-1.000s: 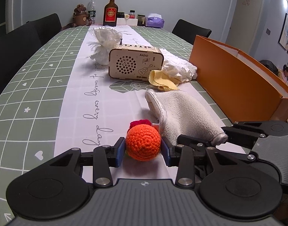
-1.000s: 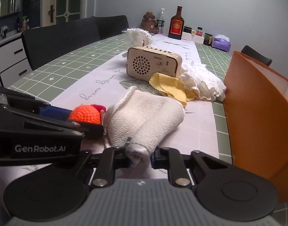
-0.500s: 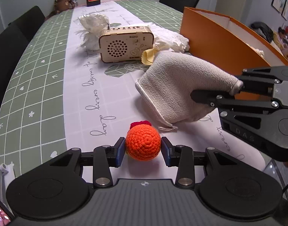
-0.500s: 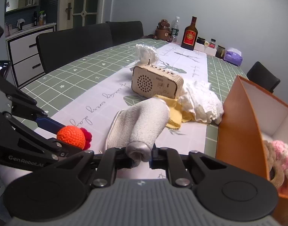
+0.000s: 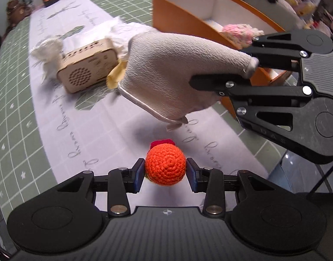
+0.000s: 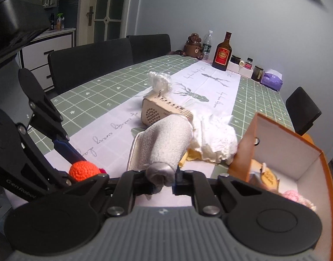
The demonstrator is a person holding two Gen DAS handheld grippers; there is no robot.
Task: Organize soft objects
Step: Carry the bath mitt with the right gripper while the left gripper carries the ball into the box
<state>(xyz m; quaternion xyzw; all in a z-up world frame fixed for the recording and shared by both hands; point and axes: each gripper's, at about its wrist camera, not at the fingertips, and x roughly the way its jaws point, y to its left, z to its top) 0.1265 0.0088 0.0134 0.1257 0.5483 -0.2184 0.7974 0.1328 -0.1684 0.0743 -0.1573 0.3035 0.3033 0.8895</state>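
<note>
Gripping an orange ball [image 5: 165, 166] between its two blue pads, the left claw [image 5: 165, 171] stands about half open, both pads pressed against the ball's sides. The ball is crocheted, with a red bit at its far side, and it hangs clear above the surface [image 5: 18, 100]. In the right wrist view the same ball [image 6: 84, 170] shows at the tip of the left claw [image 6: 79, 169], low on the left.

The right claw [image 6: 163, 177] is nearly closed and pinches one bunched end of a grey-white cloth [image 6: 166, 143]. From the left wrist view that cloth [image 5: 173, 71] hangs in the air, draped away from the right claw [image 5: 251, 69], its hemmed edge lowest and off the runner [image 5: 94, 117].

An orange box [image 5: 188, 19] with a white inside stands open beside the right claw; a pink knitted thing [image 5: 240, 29] lies in it. In the right wrist view the box [image 6: 281, 139] is at the lower right, just beside the held cloth.

On the runner beyond the cloth sit a wooden radio [image 6: 164, 109], a white crumpled cloth [image 6: 212, 139], a yellow cloth [image 6: 189, 155] partly under it, and a white tuft [image 6: 159, 81] behind the radio. A bottle [image 6: 222, 53] stands at the far end.
</note>
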